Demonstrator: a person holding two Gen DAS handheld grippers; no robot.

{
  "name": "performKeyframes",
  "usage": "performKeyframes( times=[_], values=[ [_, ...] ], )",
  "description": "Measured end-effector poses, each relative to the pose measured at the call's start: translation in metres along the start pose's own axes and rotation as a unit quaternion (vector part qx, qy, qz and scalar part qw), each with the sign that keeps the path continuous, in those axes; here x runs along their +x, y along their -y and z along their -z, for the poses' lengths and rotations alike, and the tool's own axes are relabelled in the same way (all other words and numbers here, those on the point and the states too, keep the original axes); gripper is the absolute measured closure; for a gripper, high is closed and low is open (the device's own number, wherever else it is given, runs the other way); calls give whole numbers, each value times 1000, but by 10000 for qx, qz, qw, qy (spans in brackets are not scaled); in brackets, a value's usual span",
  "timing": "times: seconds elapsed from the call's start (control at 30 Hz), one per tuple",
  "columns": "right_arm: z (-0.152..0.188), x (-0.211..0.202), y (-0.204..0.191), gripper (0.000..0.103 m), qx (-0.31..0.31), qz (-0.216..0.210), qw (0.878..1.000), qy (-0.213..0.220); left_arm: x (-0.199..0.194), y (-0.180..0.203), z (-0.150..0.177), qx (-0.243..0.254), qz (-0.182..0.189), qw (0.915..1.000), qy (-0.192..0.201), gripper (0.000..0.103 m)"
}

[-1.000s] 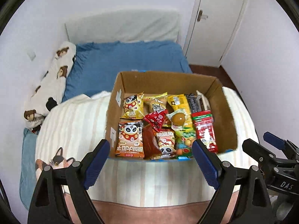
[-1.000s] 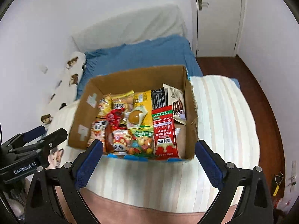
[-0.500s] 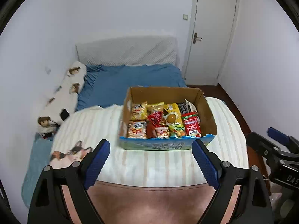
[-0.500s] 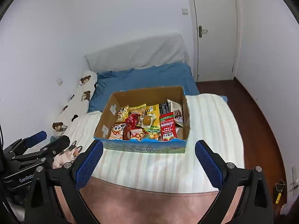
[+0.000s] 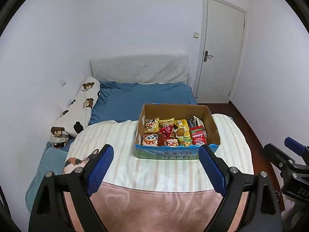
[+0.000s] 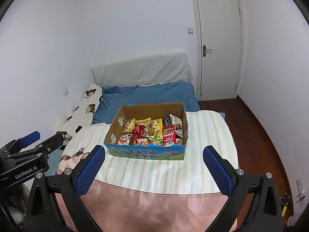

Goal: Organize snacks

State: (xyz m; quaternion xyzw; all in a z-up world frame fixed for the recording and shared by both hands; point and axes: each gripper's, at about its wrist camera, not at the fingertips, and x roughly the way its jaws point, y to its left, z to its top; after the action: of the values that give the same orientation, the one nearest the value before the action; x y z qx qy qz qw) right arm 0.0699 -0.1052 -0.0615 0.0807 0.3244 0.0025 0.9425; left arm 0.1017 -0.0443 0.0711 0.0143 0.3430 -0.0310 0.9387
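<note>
A cardboard box (image 5: 212, 123) with a blue printed front stands on the striped blanket (image 5: 119, 145) of a bed; it also shows in the right wrist view (image 6: 115, 125). It holds several snack packets, among them a panda packet (image 5: 150, 139) and a red packet (image 5: 197, 136), which the right wrist view (image 6: 169, 136) shows too. My left gripper (image 5: 155, 172) is open and empty, well back from the box. My right gripper (image 6: 153, 171) is open and empty, also well back from it.
A bear-print bolster (image 5: 77, 112) lies along the left wall. A blue sheet (image 5: 146, 94) and a white headboard cushion (image 5: 139, 68) are behind the box. A closed door (image 5: 222, 48) and dark wood floor (image 6: 256, 135) are on the right.
Both grippers have pulled back and away from the box, which now looks smaller and farther. The box and snacks have not moved. Both grippers stay open.
</note>
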Motion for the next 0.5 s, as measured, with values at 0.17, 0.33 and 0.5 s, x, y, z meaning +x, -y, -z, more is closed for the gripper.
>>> performKeyframes(
  times=[0.17,0.33,0.5],
  values=[
    [-1,5,1,0,12,48,10000,-7,1,2,2,53,-60,10000,36,0],
    [-2,16,4,0,39,122,9999,-47,11,3,2,37,-85,9999,-50,0],
    [-7,36,9,0,95,190,9997,-119,31,5,-2,55,-137,9996,-221,0]
  ],
)
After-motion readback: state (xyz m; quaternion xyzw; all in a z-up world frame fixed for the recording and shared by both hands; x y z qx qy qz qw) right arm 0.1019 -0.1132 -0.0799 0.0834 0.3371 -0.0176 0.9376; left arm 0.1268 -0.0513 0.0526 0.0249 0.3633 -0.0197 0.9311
